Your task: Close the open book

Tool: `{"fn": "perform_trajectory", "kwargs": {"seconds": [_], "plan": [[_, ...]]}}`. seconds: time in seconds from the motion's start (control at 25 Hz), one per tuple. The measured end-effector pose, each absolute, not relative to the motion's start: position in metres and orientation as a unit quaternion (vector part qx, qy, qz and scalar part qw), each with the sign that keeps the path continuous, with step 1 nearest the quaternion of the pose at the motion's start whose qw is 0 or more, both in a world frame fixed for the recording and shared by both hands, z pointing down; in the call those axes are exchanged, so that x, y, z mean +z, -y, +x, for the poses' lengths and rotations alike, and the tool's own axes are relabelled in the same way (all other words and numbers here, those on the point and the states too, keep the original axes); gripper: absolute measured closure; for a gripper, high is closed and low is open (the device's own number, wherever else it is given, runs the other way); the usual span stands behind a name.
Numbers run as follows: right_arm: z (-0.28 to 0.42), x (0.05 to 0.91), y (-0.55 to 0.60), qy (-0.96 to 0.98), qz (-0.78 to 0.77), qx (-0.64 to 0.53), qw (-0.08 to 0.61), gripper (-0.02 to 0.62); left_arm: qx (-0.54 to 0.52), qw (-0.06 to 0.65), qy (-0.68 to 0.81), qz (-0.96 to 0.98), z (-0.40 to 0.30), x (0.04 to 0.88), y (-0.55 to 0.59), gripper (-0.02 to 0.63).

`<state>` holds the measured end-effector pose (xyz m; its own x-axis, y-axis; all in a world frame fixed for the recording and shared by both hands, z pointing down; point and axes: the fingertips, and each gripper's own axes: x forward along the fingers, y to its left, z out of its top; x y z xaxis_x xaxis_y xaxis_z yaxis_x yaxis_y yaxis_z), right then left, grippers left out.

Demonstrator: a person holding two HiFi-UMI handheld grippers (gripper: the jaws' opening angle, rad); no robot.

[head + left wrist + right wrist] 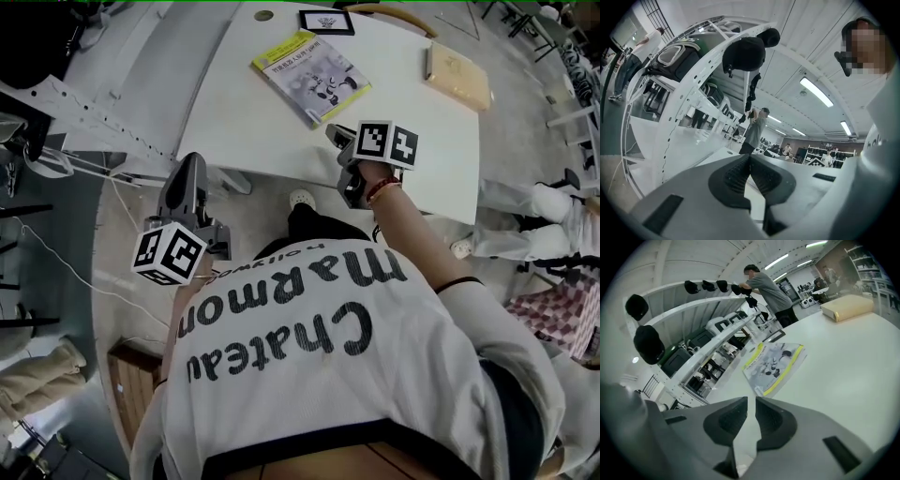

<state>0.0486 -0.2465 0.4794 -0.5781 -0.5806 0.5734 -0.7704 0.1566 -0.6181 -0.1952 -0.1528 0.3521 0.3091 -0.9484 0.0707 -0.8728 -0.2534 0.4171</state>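
Note:
The book (311, 75) lies closed and flat on the white table (244, 131), its grey cover with a yellow border facing up. The right gripper view shows the same book (773, 364) ahead, well beyond the jaws. My right gripper (335, 133) hovers over the table's near edge, short of the book, angled down. In its own view the right gripper (751, 401) is shut, with only a thin slit between the pads and nothing in it. My left gripper (190, 161) is off the table's near left corner, pointing level. The left gripper (750, 157) is shut and empty.
A tan box (457, 75) sits at the table's far right and a black picture frame (327, 22) at the far edge. A white metal rack (84, 122) stands to the left. A person (768, 291) stands beyond the table, and another's legs (525, 220) are at the right.

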Motion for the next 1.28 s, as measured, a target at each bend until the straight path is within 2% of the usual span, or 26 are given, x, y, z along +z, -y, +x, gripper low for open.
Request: {"fn": "perform_trajectory", "kwargs": {"seconds": [0.24, 0.52, 1.28], "plan": [[0.046, 0.399, 0.235, 0.827, 0.419, 0.374, 0.033, 0.534, -0.096, 0.191, 0.560, 0.800, -0.163, 0.343, 0.148, 0.583], [0.076, 0.338, 0.227, 0.865, 0.429, 0.259, 0.003, 0.535, -0.092, 0.193, 0.551, 0.807, -0.122, 0.340, 0.137, 0.583], [0.162, 0.343, 0.167, 0.889, 0.392, 0.233, 0.046, 0.538, -0.105, 0.195, 0.595, 0.773, -0.032, 0.338, 0.067, 0.583]]}}
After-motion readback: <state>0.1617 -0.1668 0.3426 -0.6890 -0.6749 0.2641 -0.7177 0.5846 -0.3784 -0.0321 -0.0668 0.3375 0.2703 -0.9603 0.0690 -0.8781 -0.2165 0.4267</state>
